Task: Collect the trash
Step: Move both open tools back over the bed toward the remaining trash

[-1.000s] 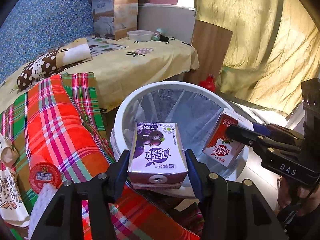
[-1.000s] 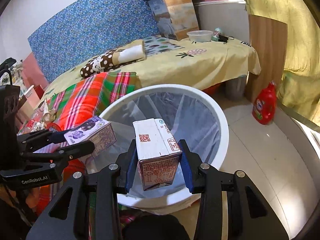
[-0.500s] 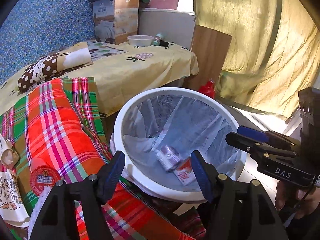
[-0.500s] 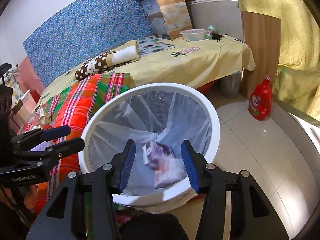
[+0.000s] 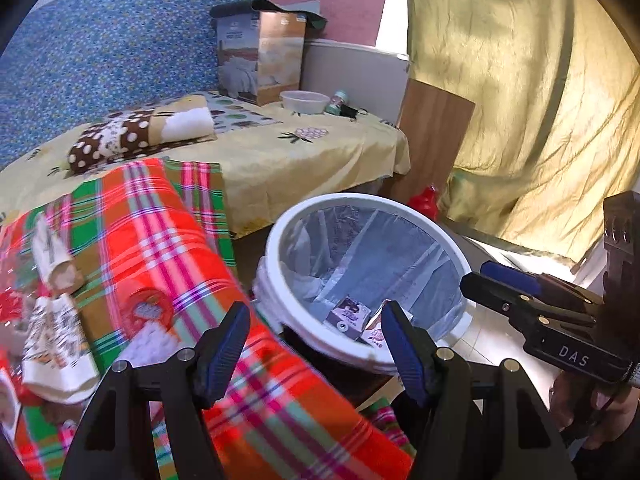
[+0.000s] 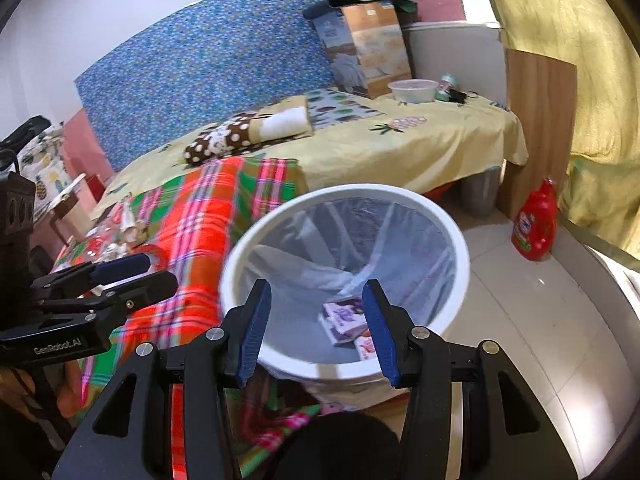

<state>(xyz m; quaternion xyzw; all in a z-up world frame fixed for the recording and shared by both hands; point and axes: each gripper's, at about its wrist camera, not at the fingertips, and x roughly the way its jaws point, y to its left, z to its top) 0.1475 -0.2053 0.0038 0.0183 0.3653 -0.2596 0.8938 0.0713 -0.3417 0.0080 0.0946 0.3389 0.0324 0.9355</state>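
Note:
A white bin lined with a clear bag stands on the floor beside the bed. At its bottom lie a purple milk carton and a red one. My left gripper is open and holds nothing, above the bin's near rim and the plaid blanket. My right gripper is open and bare too, over the bin's near edge. On the blanket sit a red-lidded cup and paper wrappers.
A red detergent bottle stands on the tiled floor by a wooden board. On the yellow bedsheet are a cardboard box, a white bowl and a folded dotted pillow. A yellow curtain hangs at right.
Both grippers opened and let go of their cartons, which dropped to the bottom of the bin. Both grippers then drew back and up from the bin.

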